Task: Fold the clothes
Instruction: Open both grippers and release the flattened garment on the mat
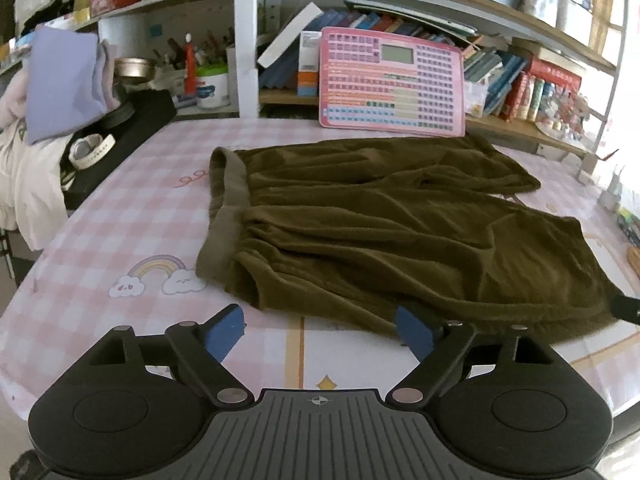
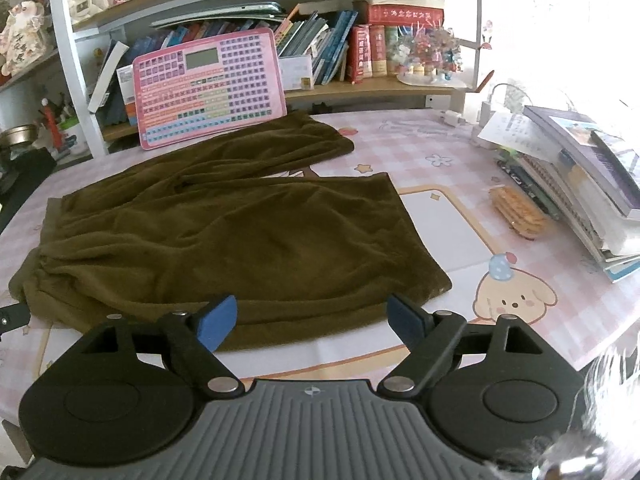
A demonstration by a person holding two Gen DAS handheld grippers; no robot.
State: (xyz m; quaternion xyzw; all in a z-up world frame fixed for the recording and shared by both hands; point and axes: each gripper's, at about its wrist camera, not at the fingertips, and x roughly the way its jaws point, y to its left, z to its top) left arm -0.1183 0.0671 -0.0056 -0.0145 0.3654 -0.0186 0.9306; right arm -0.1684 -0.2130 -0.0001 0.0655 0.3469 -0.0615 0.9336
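Observation:
A pair of dark olive-brown shorts (image 1: 380, 224) lies flat on the pink checked table (image 1: 120, 216), waistband to the left and both legs spread to the right. In the right wrist view the same shorts (image 2: 224, 232) fill the middle. My left gripper (image 1: 320, 330) stands open over the table at the shorts' near edge, close to the waistband corner, with nothing between its blue pads (image 1: 226, 330). My right gripper (image 2: 314, 322) is open too, above the near hem of the front leg, its pads (image 2: 216, 322) apart and not pressing the cloth.
A pink keyboard-like board (image 1: 392, 84) leans on the bookshelf behind the shorts. Piled clothes (image 1: 52, 92) and a black box (image 1: 120, 136) sit at the left. A stack of books (image 2: 580, 184) and a packet of crackers (image 2: 518, 210) lie at the right.

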